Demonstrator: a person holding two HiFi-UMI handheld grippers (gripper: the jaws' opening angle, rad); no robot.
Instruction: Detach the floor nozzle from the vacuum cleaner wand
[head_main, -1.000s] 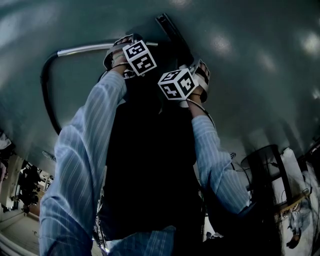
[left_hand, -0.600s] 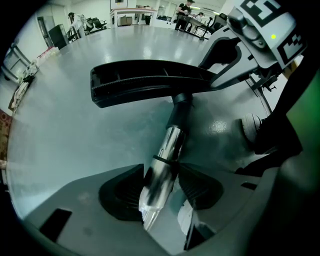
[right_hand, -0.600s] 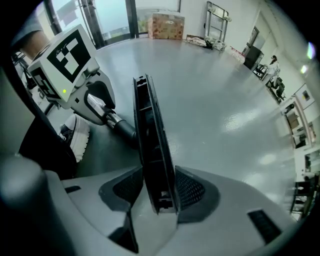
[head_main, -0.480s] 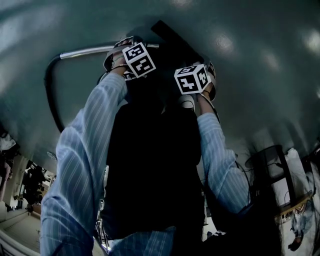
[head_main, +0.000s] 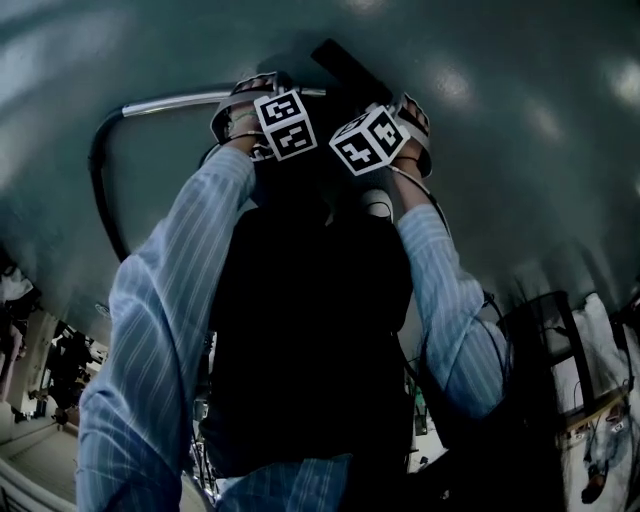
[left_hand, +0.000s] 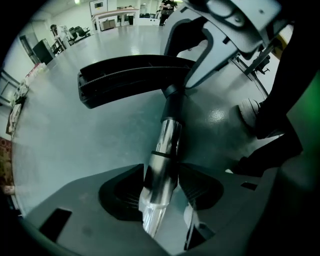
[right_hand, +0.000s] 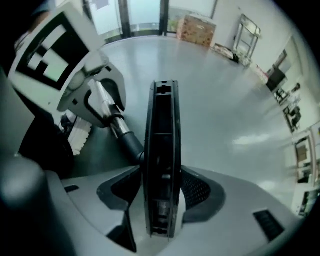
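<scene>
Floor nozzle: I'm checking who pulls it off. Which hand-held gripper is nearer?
Right. The right hand-held gripper, jaws just opened wider, straddles the floor nozzle; the left hand-held gripper clamps the wand farther back.

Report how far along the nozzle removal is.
Done: the left gripper is clamped on the wand. In hand: the right gripper, jaws just opened wider, straddles the floor nozzle, not plainly squeezing it. Left: grip it and pull it off; its neck still sits on the wand.
</scene>
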